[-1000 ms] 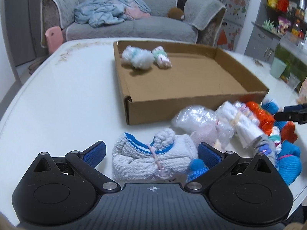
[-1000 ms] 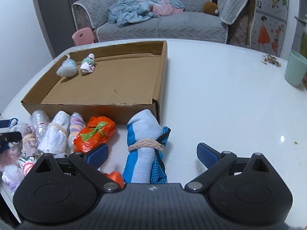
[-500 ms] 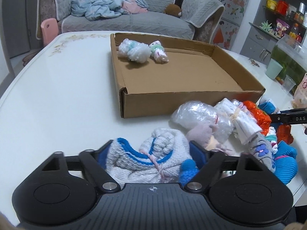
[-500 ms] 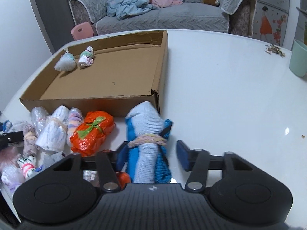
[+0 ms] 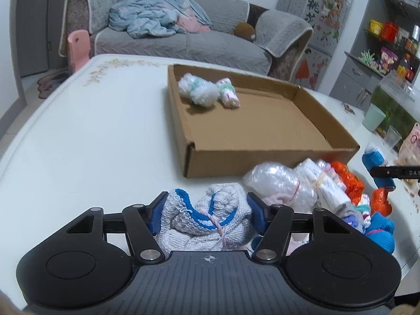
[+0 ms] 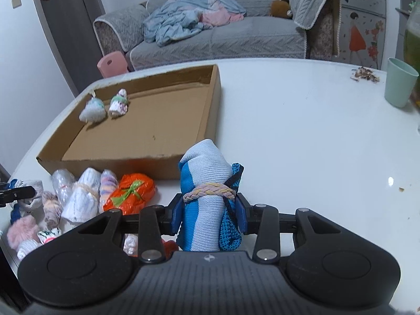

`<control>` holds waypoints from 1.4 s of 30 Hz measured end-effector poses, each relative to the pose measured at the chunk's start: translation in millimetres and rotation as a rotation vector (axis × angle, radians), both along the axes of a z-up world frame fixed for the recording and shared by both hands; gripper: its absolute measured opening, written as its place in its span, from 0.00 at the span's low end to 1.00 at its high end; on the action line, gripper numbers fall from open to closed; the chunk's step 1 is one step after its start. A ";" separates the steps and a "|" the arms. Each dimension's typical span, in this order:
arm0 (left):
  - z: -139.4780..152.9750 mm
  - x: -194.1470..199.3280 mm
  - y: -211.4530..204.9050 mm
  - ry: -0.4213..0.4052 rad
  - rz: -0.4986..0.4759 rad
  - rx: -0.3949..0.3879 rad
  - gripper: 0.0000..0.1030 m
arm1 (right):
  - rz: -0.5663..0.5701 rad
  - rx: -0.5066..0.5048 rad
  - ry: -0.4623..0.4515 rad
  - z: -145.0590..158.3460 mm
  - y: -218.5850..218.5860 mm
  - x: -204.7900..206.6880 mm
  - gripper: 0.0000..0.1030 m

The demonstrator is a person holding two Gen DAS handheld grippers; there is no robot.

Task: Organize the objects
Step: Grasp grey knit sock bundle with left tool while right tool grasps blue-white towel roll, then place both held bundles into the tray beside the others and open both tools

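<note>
Now left tongs [image 5: 205,215] clamp the grey knit bundle [image 5: 207,223]; right tongs [image 6: 209,216] clamp the blue roll [image 6: 204,199].

The bench [image 6: 302,136] is white, smooth and shiny. The box [image 6: 147,131] is brown cardboard, dull and a bit rough. The left tongs [image 5: 204,211] are black plastic with blue pads and round shiny metal pins. They squeeze a bundle [image 5: 207,220] of thick knitted wool, grey with blue edges. The right tongs [image 6: 208,214] press a sock roll [image 6: 203,197] of smooth fine cloth with a braided band. The orange packet [image 6: 130,194] is crinkly and glossy. One bag [image 5: 275,181] is clear, shiny plastic.
</note>
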State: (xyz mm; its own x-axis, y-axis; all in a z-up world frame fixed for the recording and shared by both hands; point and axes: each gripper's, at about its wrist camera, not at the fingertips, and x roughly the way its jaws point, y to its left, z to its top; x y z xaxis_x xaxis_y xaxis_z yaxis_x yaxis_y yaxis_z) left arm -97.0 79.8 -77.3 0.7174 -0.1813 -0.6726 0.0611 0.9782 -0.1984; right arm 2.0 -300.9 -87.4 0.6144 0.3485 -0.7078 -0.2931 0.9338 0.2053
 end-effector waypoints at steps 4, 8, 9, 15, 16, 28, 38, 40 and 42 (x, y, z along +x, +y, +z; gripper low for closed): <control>6.7 -3.6 8.3 -0.015 0.022 -0.004 0.64 | -0.007 0.006 -0.005 0.7 -2.6 1.5 0.36; 12.4 -5.5 12.4 -0.027 0.027 -0.012 0.64 | -0.007 0.013 -0.003 -1.0 -3.7 2.3 0.36; 13.5 -5.0 12.9 -0.031 0.027 -0.008 0.64 | -0.009 0.014 -0.004 -1.4 -3.9 2.8 0.36; 25.7 -2.3 13.0 -0.058 0.028 -0.011 0.64 | -0.019 0.026 -0.023 4.2 -7.2 2.4 0.36; 28.7 -1.9 12.9 -0.064 0.026 -0.009 0.64 | -0.021 0.028 -0.029 6.2 -8.3 2.2 0.36; 81.5 39.9 -17.6 -0.159 -0.070 0.047 0.64 | -0.009 0.050 -0.141 54.6 -4.3 19.1 0.36; 102.4 130.2 -87.7 -0.219 -0.199 0.139 0.64 | 0.099 0.084 -0.197 82.0 36.1 67.7 0.36; 95.1 151.1 -101.0 -0.207 -0.222 0.160 0.64 | 0.119 0.083 -0.203 84.2 45.4 80.3 0.36; 85.6 170.0 -112.5 -0.193 -0.238 0.179 0.64 | 0.134 0.085 -0.202 83.7 52.0 92.1 0.36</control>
State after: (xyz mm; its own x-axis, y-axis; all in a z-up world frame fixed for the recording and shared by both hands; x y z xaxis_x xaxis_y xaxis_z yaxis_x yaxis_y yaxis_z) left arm 73.1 -32.7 8.3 0.7864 -0.2500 -0.5648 0.3108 0.9504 0.0121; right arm 94.1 -248.9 -3.7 0.6849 0.4890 -0.5402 -0.4560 0.8659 0.2056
